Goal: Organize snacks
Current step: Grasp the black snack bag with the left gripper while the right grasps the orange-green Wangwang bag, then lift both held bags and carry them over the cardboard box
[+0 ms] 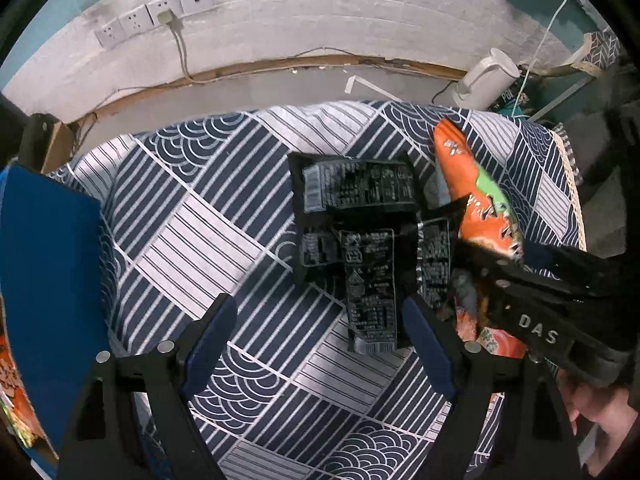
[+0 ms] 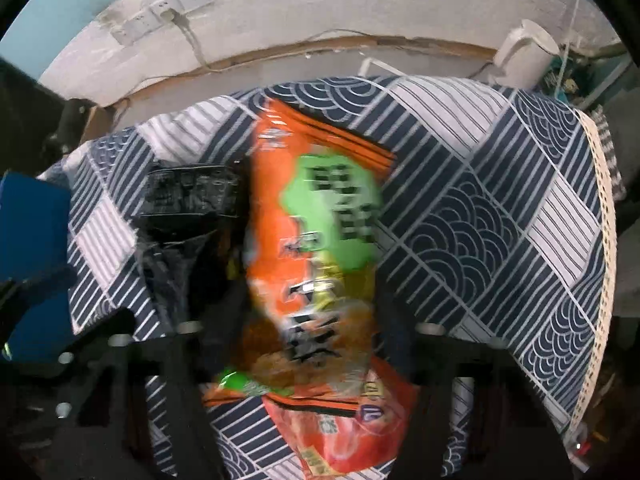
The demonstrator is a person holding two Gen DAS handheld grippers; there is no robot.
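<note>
Fingers of the left gripper (image 1: pixel 320 344) are seen spread wide with nothing between the pads; only patterned cloth lies under the gap. A blue box (image 1: pixel 48 280) is seen at nine o'clock in the left view, with an orange packet (image 1: pixel 10 392) showing at its lower edge; whether that packet lies inside cannot be told. Black snack packets (image 1: pixel 360 232), printed side up and overlapping, are found just beyond the left fingertips, toward twelve to one o'clock, the nearest reaching beside the right-hand finger (image 1: pixel 428 344). An orange-and-green snack bag (image 2: pixel 316 248) is seen between the fingers of the right gripper (image 2: pixel 308 320), which are drawn in at its sides; through the blur, contact cannot be confirmed. Another orange packet (image 2: pixel 340 432) lies under it at six o'clock. Everything rests on a navy-and-white wave-patterned tablecloth (image 1: pixel 192 216). At twelve o'clock a white brick wall (image 1: pixel 320 12) with sockets (image 1: pixel 156 16) is seen, and at two o'clock a white kettle (image 1: pixel 488 80).
</note>
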